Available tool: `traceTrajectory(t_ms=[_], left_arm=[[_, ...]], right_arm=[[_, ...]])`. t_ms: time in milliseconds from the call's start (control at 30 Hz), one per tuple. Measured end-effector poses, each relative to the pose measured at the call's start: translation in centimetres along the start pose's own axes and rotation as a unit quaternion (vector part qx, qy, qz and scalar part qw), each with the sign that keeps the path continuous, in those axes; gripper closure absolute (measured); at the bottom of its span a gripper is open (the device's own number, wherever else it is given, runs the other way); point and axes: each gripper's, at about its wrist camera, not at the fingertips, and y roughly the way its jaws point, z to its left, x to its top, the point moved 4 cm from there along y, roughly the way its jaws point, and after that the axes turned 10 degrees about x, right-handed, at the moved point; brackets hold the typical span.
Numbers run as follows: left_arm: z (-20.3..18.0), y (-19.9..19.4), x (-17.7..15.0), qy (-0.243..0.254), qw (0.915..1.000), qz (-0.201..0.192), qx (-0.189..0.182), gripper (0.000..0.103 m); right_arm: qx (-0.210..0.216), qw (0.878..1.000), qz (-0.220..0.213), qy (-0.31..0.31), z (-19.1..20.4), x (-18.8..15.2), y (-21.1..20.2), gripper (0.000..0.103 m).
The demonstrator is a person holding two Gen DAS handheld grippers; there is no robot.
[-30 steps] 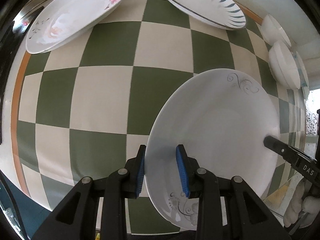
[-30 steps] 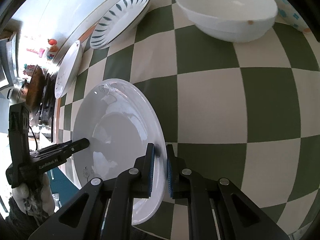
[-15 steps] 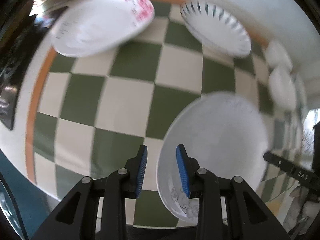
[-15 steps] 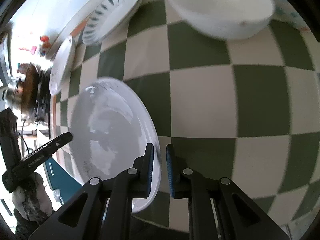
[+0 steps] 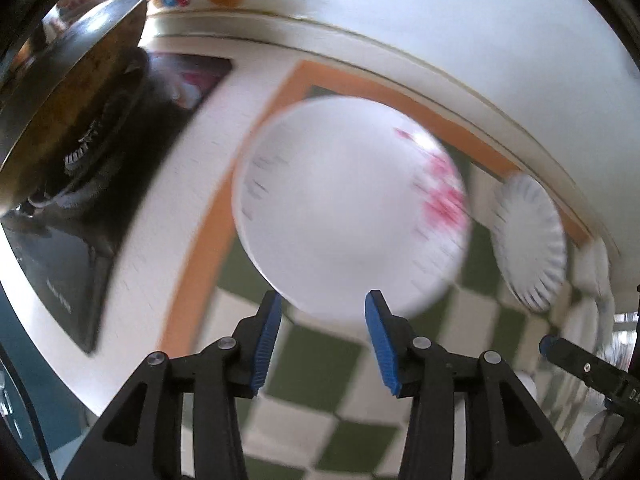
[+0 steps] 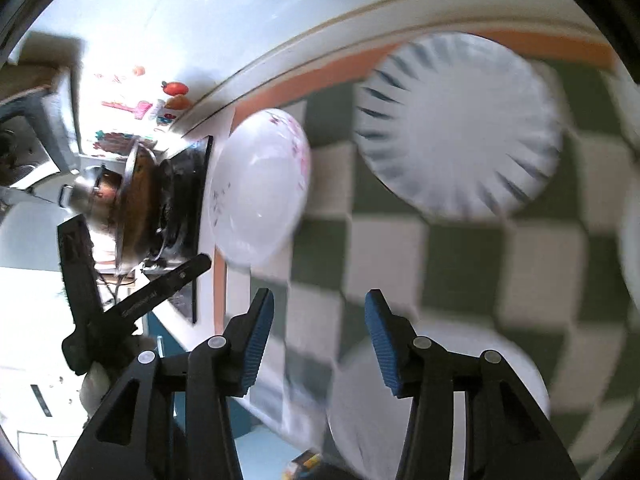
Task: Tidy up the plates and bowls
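Note:
Both views are motion-blurred. My left gripper (image 5: 323, 334) is open and empty, just short of the near rim of a white plate with pink flowers (image 5: 348, 208) on the checked cloth. A white plate with dark leaf marks (image 5: 530, 240) lies to its right. My right gripper (image 6: 318, 336) is open and empty above the cloth. The plain white plate (image 6: 436, 404) lies flat under its right finger. The flowered plate (image 6: 260, 192) and the leaf plate (image 6: 460, 128) lie farther back in that view. My left gripper's body (image 6: 132, 300) shows at the left.
A green and cream checked cloth (image 5: 304, 364) with an orange border covers the counter. A black stove with a metal wok (image 5: 64, 92) stands left of the plates. A white wall (image 5: 440, 20) runs behind. A white bowl's edge (image 6: 632, 240) shows at the far right.
Both grippers have opened and let go of the plain white plate, which now lies on the cloth. The left gripper swung left toward the flowered plate; the right one pulled back and up.

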Motion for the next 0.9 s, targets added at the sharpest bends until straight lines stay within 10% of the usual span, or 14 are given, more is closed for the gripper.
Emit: traceTrajectory(t_ms=[400, 533, 900], left_arm=[[4.7, 10.3, 7.7, -0.011, 0.9971, 0.072, -0.020, 0.062], [4.3, 10.4, 8.5, -0.001, 0.9969, 0.066, -0.043, 0.083], [3.5, 9.1, 7.4, 0.023, 0.9977, 0.050, -0.040, 0.084]], right_arm=[[-0.082, 0.996, 0.033, -0.002, 0.4, 10.6, 11.0, 0.062], [-0.091, 0.995, 0.038, -0.001, 0.2, 11.1, 12.0, 0.091], [-0.095, 0.995, 0.027, -0.024, 0.2, 9.7, 10.2, 0.093]])
